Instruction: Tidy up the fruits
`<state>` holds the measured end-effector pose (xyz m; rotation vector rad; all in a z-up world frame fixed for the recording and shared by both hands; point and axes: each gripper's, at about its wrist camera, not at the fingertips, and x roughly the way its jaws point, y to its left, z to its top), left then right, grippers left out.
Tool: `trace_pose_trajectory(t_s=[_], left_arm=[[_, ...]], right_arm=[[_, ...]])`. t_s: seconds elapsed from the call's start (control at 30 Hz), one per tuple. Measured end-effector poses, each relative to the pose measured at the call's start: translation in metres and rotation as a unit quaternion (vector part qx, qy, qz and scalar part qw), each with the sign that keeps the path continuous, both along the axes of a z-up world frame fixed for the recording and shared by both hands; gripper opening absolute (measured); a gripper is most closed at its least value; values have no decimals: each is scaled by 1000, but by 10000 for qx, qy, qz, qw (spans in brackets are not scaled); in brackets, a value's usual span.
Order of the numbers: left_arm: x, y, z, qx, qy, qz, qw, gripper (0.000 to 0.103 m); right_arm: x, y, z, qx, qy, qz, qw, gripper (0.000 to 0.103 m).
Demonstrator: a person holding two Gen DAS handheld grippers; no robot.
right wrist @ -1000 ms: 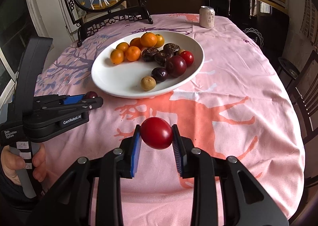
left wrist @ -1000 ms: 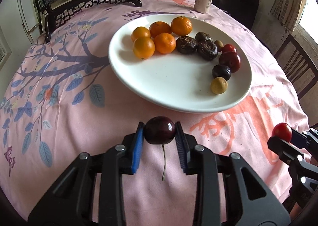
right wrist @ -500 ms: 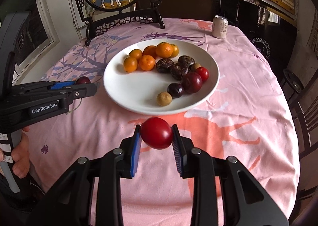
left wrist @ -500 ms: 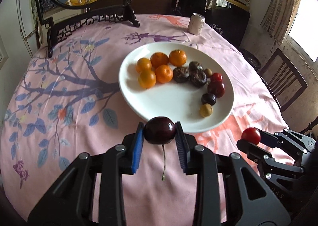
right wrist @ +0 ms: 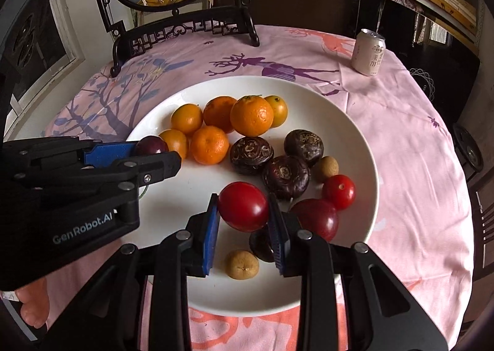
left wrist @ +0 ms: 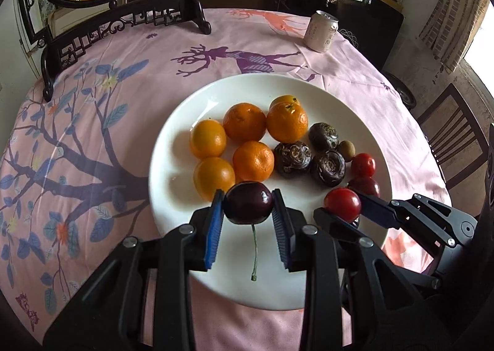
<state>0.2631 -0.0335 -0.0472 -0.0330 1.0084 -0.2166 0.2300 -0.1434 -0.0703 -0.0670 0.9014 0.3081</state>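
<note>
While both fruits hang above the white plate, the left tool clamps a dark cherry at its widest girth and the right tool a red tomato; both look light, smooth-skinned and easily bruised.

Dark fruit half behind right fingers

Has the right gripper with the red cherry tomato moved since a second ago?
Yes. The right gripper, holding the red cherry tomato, moved forward from over the pink tablecloth to above the white plate.
</note>
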Motion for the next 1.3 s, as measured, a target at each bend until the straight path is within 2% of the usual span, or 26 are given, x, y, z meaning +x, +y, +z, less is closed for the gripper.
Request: trace_pose_trajectory(t_s=[0.27, 0.3, 0.33, 0.4, 0.47, 0.53, 0.7, 0.8, 0.93, 1.13, 1.3], left_arm=[[10, 3, -7, -66, -36, 67, 9999, 32], [9, 4, -5, -57, -46, 89, 9999, 39], [6, 6, -2, -78, -68, 107, 9999, 58], [-6, 14, 9, -147, -255, 207, 9994, 80], [-25, 20, 23, -195, -485, 192, 9985, 89], [-50, 26, 33, -192, -689, 199, 9972, 98], [-117, 34, 29, -69, -842, 222, 9962, 101], [-142, 39, 18, 13, -726, 294, 9969, 101], [-156, 43, 16, 39, -709, 360, 9968, 101], [-170, 47, 30, 52, -1001, 459, 9939, 101], [-173, 46, 32, 47, -1016, 421, 9939, 101]], right_arm=[[12, 0, -13, -34, 77, -105, 9999, 31], [10, 0, -13, -68, 59, -107, 9999, 35], [7, 1, -10, -129, 39, -115, 9998, 50], [-8, 1, 2, -289, -201, -174, 9992, 58], [-29, 1, 15, -485, -493, -146, 9975, 58], [-55, -2, 25, -569, -593, -162, 9965, 59], [-114, -16, 21, -253, -349, -480, 9979, 60], [-127, -18, 7, -477, -138, -716, 9962, 60], [-130, -19, 2, -485, -11, -863, 9951, 60], [-139, -18, 9, -539, -92, -916, 9943, 60], [-145, -19, 14, -515, -152, -946, 9941, 60]])
